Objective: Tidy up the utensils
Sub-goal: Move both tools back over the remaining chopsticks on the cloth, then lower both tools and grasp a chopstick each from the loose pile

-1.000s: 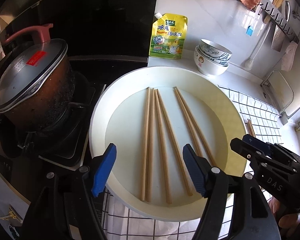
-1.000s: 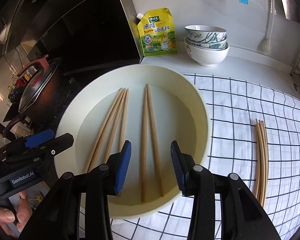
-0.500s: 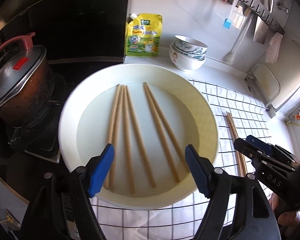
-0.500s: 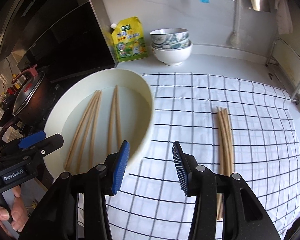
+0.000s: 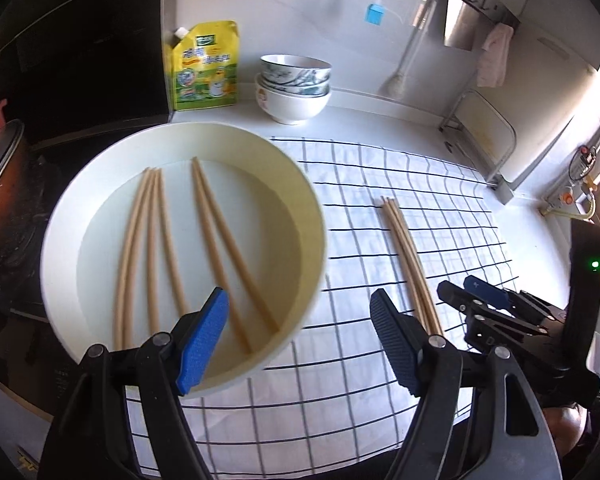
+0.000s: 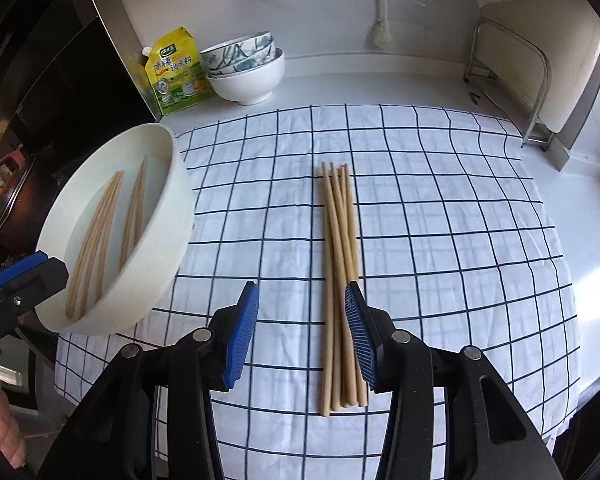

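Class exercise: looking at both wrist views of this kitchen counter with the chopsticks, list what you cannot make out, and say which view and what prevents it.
- Pot, left wrist view: cut off by the left edge.
- Chopsticks in the basin, right wrist view: the basin wall hides part of them, so the count is unsure.
- Pouch lettering: too small in both views.
- Chopsticks on the cloth, left wrist view: near ends hidden behind the left gripper.

You move both hands to the right. Your right gripper is off the white bowl and now hangs over the chopsticks on the cloth. Your left gripper now sits by the bowl's right edge, over the checked cloth.
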Motion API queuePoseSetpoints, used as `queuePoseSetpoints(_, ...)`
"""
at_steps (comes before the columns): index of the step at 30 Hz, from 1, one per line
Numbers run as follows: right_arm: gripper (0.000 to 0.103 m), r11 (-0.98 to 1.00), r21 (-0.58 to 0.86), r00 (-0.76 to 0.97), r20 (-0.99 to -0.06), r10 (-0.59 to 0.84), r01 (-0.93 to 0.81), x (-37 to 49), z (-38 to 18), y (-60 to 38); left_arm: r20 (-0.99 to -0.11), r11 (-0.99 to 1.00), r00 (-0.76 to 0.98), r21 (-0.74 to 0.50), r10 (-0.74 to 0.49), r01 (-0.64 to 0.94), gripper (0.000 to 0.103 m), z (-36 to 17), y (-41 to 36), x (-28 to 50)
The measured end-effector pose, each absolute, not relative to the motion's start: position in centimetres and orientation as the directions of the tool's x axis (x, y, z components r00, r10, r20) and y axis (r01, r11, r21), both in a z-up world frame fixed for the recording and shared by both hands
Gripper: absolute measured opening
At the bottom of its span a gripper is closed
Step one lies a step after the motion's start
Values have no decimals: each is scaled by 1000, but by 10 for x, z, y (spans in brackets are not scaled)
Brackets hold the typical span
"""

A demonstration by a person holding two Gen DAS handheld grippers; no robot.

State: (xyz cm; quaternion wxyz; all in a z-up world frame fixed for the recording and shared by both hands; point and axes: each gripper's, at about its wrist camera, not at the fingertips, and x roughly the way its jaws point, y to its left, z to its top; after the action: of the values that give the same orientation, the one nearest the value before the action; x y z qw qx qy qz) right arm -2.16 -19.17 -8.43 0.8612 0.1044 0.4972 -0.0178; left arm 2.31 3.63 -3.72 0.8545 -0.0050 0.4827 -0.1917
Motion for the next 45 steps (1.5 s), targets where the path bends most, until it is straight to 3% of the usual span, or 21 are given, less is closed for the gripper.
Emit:
queuePoseSetpoints(19,43,981,151,441,-894,81,125,-15,-136,-231,-872,910,363,-191,-330,369,72,-68,-41,12)
queuePoseSetpoints(45,43,981,174,463,-879,116,84,-6,-157,-252,-909,952,353,-124,-222,281,72,-117,-69,24)
